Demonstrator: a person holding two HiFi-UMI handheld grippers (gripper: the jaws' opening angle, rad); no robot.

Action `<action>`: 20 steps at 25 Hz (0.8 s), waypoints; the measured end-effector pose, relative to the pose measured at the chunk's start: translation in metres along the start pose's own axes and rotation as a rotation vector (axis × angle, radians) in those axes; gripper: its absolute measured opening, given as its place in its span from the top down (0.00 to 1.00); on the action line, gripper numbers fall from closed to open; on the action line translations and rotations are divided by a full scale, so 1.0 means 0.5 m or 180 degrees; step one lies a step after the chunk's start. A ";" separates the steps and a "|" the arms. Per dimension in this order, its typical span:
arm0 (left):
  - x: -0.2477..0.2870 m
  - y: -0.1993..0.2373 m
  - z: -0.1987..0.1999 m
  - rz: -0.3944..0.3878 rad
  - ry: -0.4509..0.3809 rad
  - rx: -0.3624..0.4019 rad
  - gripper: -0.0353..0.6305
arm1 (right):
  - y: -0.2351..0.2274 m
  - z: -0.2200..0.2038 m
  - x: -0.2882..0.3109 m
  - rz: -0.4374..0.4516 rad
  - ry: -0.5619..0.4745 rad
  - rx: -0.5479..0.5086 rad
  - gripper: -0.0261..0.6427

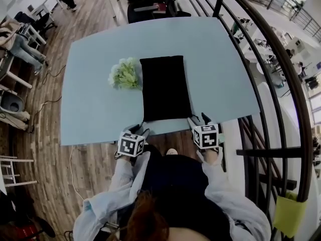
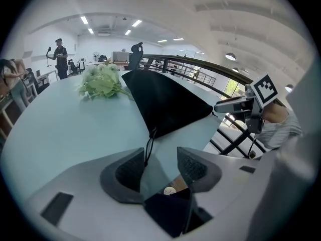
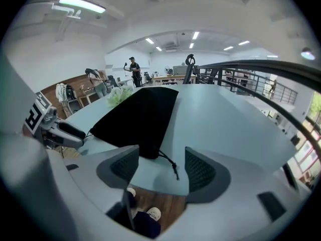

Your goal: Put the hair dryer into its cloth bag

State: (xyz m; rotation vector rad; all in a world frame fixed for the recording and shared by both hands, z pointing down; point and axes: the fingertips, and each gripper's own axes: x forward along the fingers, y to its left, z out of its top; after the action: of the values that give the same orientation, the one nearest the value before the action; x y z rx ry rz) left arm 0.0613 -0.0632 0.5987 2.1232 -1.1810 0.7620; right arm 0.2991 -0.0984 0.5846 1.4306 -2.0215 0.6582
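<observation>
The black cloth bag [image 1: 164, 87] lies flat on the light blue table [image 1: 95, 109], its mouth toward the near edge. No hair dryer shows in any view. My left gripper [image 1: 139, 130] hovers at the bag's near left corner, jaws open. The bag's left drawstring [image 2: 148, 147] runs between its pads [image 2: 131, 170] without being pressed. My right gripper [image 1: 198, 119] is at the near right corner, also open. The right drawstring [image 3: 169, 162] lies on the table between its fingers [image 3: 200, 172]. Each gripper shows in the other's view: the right gripper [image 2: 246, 104] and the left gripper [image 3: 55, 127].
A bunch of green artificial leaves [image 1: 124, 74] lies just left of the bag. A black metal railing [image 1: 281, 84] curves along the table's right side. An office chair [image 1: 150, 4] stands at the far edge. The table's near edge is right under both grippers.
</observation>
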 end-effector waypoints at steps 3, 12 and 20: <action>-0.021 -0.010 0.001 -0.0016 -0.0102 -0.0054 0.64 | 0.014 -0.011 -0.043 0.0211 -0.0067 0.0164 0.43; -0.114 -0.049 0.150 -0.0339 -0.1055 -0.0258 0.65 | 0.100 0.137 -0.141 0.1101 -0.0875 0.0766 0.66; -0.219 -0.096 0.350 -0.0854 -0.2108 -0.0060 0.83 | 0.107 0.266 -0.204 0.1132 -0.1504 0.0400 0.94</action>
State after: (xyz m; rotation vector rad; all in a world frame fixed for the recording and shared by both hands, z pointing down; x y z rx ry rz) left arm 0.0889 -0.1095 0.3938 2.5348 -1.1567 -0.0933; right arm 0.2530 -0.1039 0.4151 1.4058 -2.6879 0.6430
